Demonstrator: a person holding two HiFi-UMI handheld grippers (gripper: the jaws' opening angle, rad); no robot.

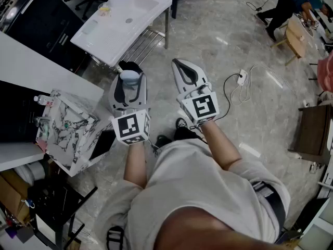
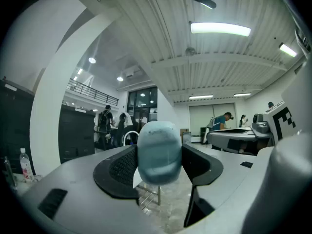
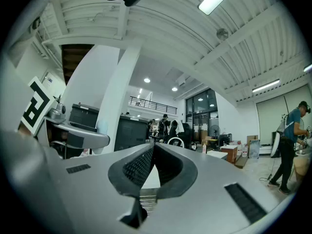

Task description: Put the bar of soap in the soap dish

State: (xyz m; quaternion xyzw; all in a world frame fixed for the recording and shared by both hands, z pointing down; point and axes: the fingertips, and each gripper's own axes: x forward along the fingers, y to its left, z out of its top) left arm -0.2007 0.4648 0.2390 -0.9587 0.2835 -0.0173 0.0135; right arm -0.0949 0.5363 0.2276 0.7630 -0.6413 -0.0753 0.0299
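We find the bar of soap (image 2: 159, 152) clamped in the left gripper (image 2: 160, 165): its jaws stand wide, and the ribbed pads (image 2: 124, 167) press on the bar's two flanks, at its 9 and 3 o'clock in the left gripper view. The bar is pale blue with rounded corners. It stands upright in the gap and fills it from pad to pad, and its upper end rises past the jaw tips toward 12 o'clock

In the head view we see the same bar of soap (image 1: 129, 78) at the front end of the left gripper (image 1: 128, 73), at 12 o'clock from that gripper's marker cube (image 1: 131, 127). The right gripper (image 1: 177, 63) is just beside it at 3 o'clock, apart from it and not touching the bar. Its jaws are pressed together tip to tip with nothing between them, which the right gripper view confirms where the right gripper (image 3: 152, 152) shows its two pads meeting along one line

Both grippers point level, out over the grey marbled floor (image 1: 218, 40). A white sink (image 1: 148, 4) on metal legs stands at about 11 o'clock from the soap, well apart from it. Small things sit on its rim, but we cannot tell which, if any, is the soap dish. A marble-patterned box (image 1: 65, 132) lies at 9 o'clock of the left gripper, and a white cable (image 1: 244, 90) trails on the floor at 3 o'clock of the right one
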